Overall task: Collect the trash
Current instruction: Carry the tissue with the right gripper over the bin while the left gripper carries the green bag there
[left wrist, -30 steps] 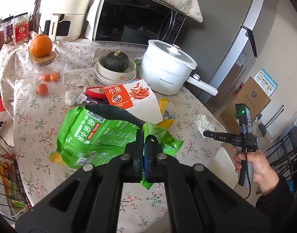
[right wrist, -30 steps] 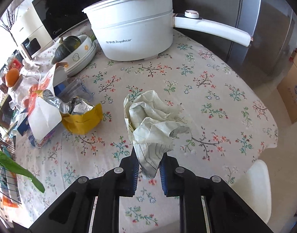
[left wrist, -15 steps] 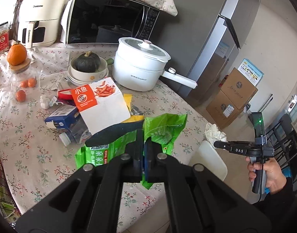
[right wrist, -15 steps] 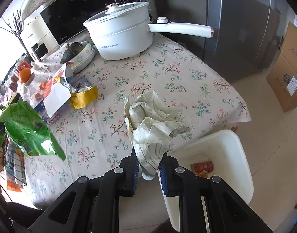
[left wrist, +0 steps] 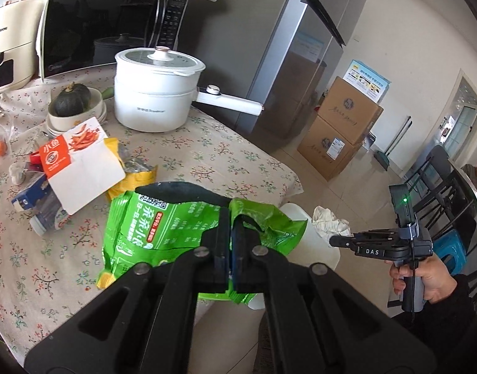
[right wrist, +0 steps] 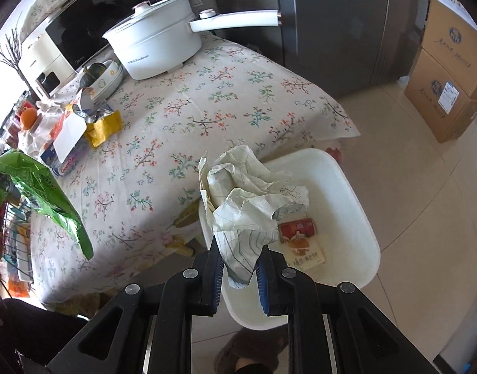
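My left gripper [left wrist: 231,237] is shut on a green snack bag [left wrist: 163,233] and holds it in the air over the table's near edge; the bag also shows at the left of the right wrist view [right wrist: 48,196]. My right gripper [right wrist: 240,261] is shut on a crumpled white paper [right wrist: 244,205] and holds it above the white bin [right wrist: 357,205] on the floor beside the table. The bin holds a red can [right wrist: 297,229] and a wrapper [right wrist: 304,249]. In the left wrist view the right gripper [left wrist: 335,239] holds the paper [left wrist: 328,221] to the right, over the bin [left wrist: 319,243].
The floral-cloth table [right wrist: 207,99] carries a white electric pot [right wrist: 157,46], a yellow foil bag [right wrist: 104,124], a white and orange box [left wrist: 79,162], a bowl with a squash [left wrist: 73,106] and a microwave [left wrist: 107,28]. Cardboard boxes [right wrist: 447,78] and a fridge [right wrist: 347,21] stand beyond.
Both grippers have moved right, off the table toward the bin, carrying their loads. The paper is now above the bin; the green bag is at the table's edge.
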{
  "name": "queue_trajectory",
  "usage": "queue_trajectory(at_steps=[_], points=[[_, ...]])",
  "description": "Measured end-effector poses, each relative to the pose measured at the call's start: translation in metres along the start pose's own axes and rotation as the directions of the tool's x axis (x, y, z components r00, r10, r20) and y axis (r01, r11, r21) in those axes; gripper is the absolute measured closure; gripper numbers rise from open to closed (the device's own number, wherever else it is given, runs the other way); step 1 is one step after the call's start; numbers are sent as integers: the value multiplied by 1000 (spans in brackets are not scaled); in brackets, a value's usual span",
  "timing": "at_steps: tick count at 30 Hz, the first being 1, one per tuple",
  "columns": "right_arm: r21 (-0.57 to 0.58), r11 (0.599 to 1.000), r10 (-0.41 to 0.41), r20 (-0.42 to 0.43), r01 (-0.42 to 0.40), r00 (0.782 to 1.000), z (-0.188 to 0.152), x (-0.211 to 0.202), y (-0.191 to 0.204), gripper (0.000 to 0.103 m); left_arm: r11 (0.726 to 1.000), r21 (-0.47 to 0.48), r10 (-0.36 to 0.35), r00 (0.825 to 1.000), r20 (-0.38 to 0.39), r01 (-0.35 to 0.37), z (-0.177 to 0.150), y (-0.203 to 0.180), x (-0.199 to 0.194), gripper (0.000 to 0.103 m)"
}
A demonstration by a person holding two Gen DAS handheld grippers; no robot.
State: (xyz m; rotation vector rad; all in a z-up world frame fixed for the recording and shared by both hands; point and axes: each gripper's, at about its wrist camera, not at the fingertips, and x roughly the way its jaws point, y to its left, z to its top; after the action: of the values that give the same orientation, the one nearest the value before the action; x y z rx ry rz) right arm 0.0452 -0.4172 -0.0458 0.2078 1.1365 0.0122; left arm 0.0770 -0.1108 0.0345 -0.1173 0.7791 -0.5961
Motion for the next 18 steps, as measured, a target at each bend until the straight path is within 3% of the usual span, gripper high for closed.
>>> queue_trajectory(at_steps=[8, 18], points=[[68, 998, -17, -11, 17, 1000, -22, -5, -49, 84, 995, 74, -65, 996, -64, 70, -9, -54, 39, 102], [120, 992, -26, -36, 30, 999, -40, -3, -85, 84, 985, 100, -124, 983, -138, 139, -17, -108, 99, 102]])
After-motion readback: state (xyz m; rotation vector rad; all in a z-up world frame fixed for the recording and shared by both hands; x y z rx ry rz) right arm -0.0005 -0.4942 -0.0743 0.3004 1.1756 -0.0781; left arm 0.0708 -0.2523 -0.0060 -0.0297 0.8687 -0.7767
